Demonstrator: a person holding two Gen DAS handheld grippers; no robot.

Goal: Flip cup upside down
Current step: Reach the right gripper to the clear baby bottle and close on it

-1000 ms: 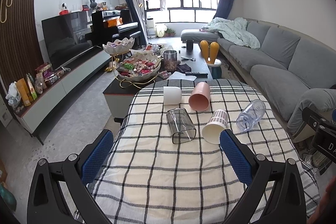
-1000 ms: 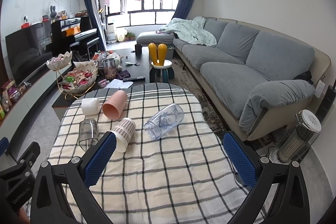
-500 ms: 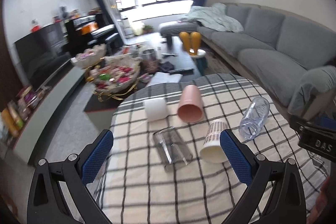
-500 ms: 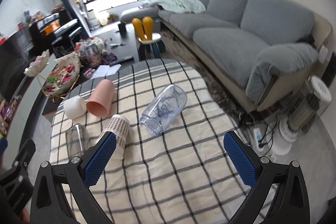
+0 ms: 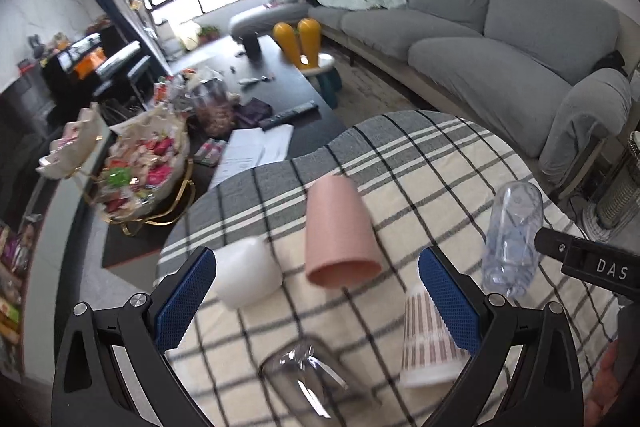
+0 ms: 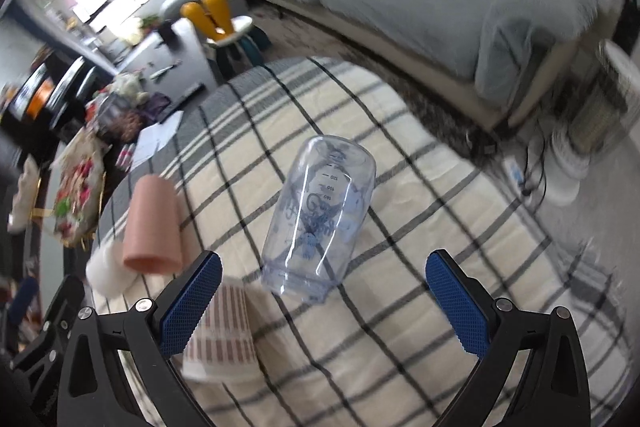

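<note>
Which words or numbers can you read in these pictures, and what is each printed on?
"DAS": white letters on the black right claw body, seen in the left view.
"120", "150", "180": scale marks on the clear bottle.
Blue print lower on the bottle: too blurred to read.
Striped cup: pattern only, no words.

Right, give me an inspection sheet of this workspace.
Surface: round table under a checked cloth.
Job's things: pink cup, white cup, striped paper cup, clear glass and clear bottle, all lying on their sides.
Clutter: nothing seen on the table.
Tools: left tool and right tool open, holding nothing.
Cables: cords on the floor by the heater.
Surroundings: grey sofa, dark coffee table.
</note>
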